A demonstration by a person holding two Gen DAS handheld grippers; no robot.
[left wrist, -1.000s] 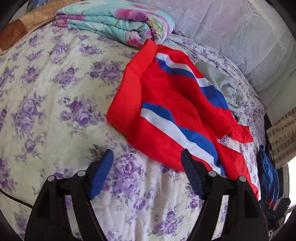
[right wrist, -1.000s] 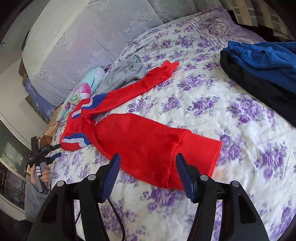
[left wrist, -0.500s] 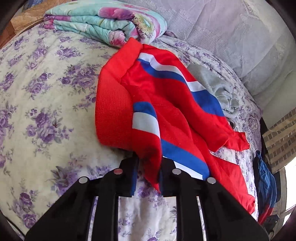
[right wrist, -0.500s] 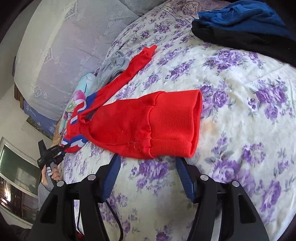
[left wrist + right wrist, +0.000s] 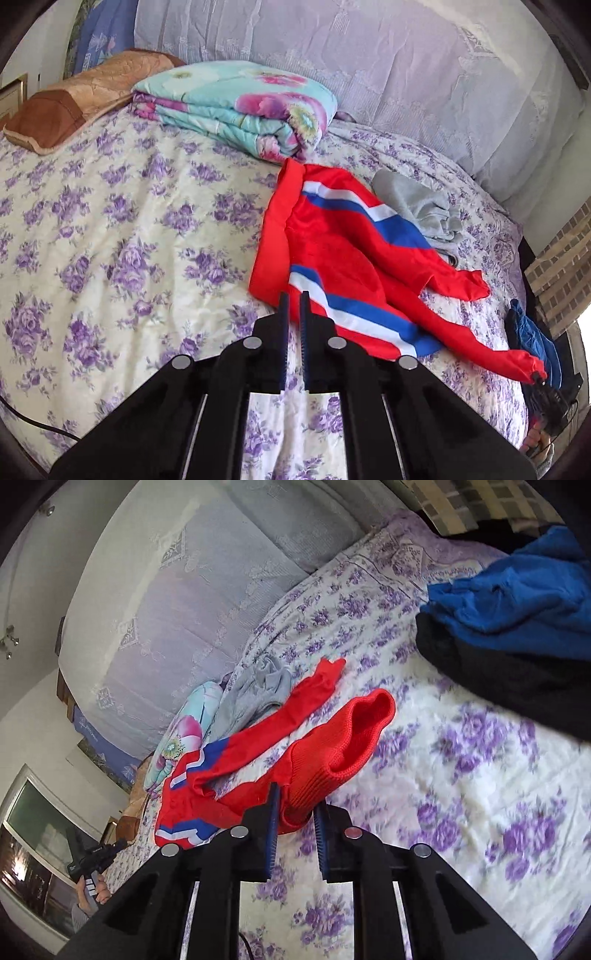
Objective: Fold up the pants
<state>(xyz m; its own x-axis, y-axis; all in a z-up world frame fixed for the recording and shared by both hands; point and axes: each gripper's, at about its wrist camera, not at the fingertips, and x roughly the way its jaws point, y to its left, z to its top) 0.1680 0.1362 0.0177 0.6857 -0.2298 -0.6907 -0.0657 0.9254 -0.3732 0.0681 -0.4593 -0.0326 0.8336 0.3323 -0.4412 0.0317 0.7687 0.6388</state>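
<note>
Red pants (image 5: 332, 251) with blue and white stripes lie spread across a purple-flowered bedspread (image 5: 110, 240). My left gripper (image 5: 293, 299) is shut, its tips pinching the lower edge of the pants near the red ribbed band (image 5: 273, 221). In the right wrist view the pants (image 5: 240, 782) run away to the left. My right gripper (image 5: 297, 794) has its jaws closing on the ribbed red cuff (image 5: 354, 738). The cuff is bunched between the blue pads and raised off the bed, with its opening gaping. One thin leg (image 5: 317, 686) lies flat beyond it.
A folded floral blanket (image 5: 236, 107) and a brown pillow (image 5: 66, 107) lie at the bed's far side. A crumpled grey garment (image 5: 417, 206) sits beside the pants. Blue and black clothes (image 5: 517, 598) are piled at the right. A pale padded backrest (image 5: 406, 74) lines the wall.
Both grippers went from wide open to closed on the pants. The left one pulled back and up from the bunched cloth. The right one took the ribbed cuff and raised it.
</note>
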